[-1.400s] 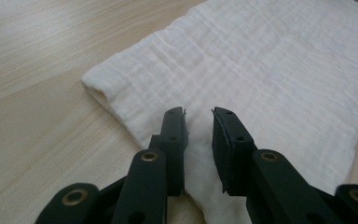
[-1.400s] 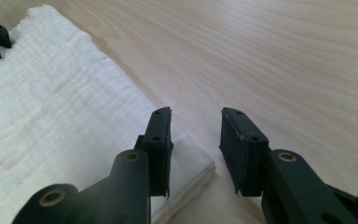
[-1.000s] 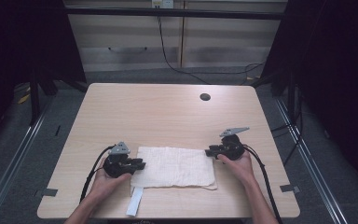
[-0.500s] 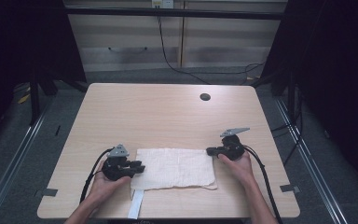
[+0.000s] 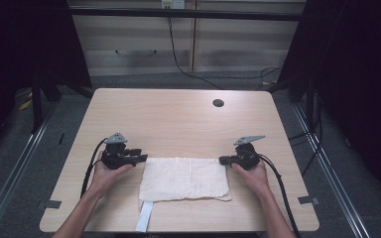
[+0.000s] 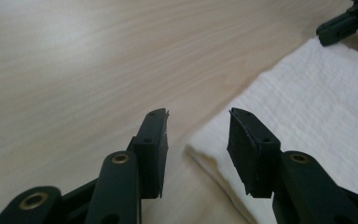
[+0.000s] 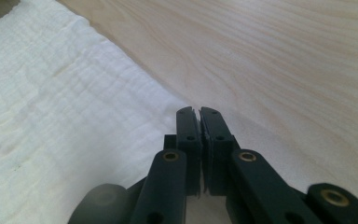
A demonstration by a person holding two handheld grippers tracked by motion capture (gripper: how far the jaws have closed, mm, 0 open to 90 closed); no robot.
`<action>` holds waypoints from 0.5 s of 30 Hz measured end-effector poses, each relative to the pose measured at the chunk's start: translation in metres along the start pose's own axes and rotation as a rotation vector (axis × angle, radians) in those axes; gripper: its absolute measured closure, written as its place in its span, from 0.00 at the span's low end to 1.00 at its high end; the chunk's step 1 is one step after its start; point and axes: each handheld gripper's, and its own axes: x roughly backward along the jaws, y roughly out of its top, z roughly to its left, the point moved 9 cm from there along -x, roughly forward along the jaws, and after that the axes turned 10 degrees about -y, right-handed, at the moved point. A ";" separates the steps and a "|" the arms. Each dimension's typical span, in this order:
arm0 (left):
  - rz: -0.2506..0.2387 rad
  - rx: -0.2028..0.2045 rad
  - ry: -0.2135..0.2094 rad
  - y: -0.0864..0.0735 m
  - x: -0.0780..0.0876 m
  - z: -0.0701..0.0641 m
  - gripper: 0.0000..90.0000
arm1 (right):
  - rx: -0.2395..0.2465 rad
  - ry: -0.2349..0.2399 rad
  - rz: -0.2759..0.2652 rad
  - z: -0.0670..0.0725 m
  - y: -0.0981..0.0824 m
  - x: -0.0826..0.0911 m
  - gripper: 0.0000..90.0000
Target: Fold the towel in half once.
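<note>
A white cloth [image 5: 183, 179] lies folded flat on the near half of the wooden table [image 5: 178, 119]. My left gripper [image 5: 144, 158] is at the cloth's far left corner, and its jaws have just been opening. In the left gripper view the left gripper [image 6: 198, 121] stands open over that corner of the cloth [image 6: 317, 102], and the pads do not press on it. My right gripper [image 5: 222, 160] is at the far right corner. In the right gripper view the right gripper [image 7: 198, 112] is shut, pinching the cloth's [image 7: 51, 116] edge.
A narrow white strip [image 5: 145, 217] runs from under the cloth to the table's front edge. A dark round hole [image 5: 218, 103] sits near the far right of the table. The right gripper's jaws [image 6: 349, 23] show at the top right of the left gripper view.
My left gripper has moved away from me along the cloth's left edge to its far corner and opened its jaws. My right gripper has closed at the right corner and stayed put.
</note>
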 end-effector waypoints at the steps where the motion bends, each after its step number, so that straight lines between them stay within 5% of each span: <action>1: 0.006 0.003 -0.005 -0.001 -0.005 0.001 0.64 | 0.000 0.002 -0.001 0.000 0.000 0.000 0.97; 10: 0.073 -0.031 -0.006 -0.007 -0.028 -0.001 0.64 | -0.001 0.006 -0.008 0.000 0.000 -0.001 0.97; 15: 0.087 -0.103 0.040 -0.009 -0.028 -0.003 0.66 | -0.001 0.009 -0.008 0.000 0.000 -0.001 0.97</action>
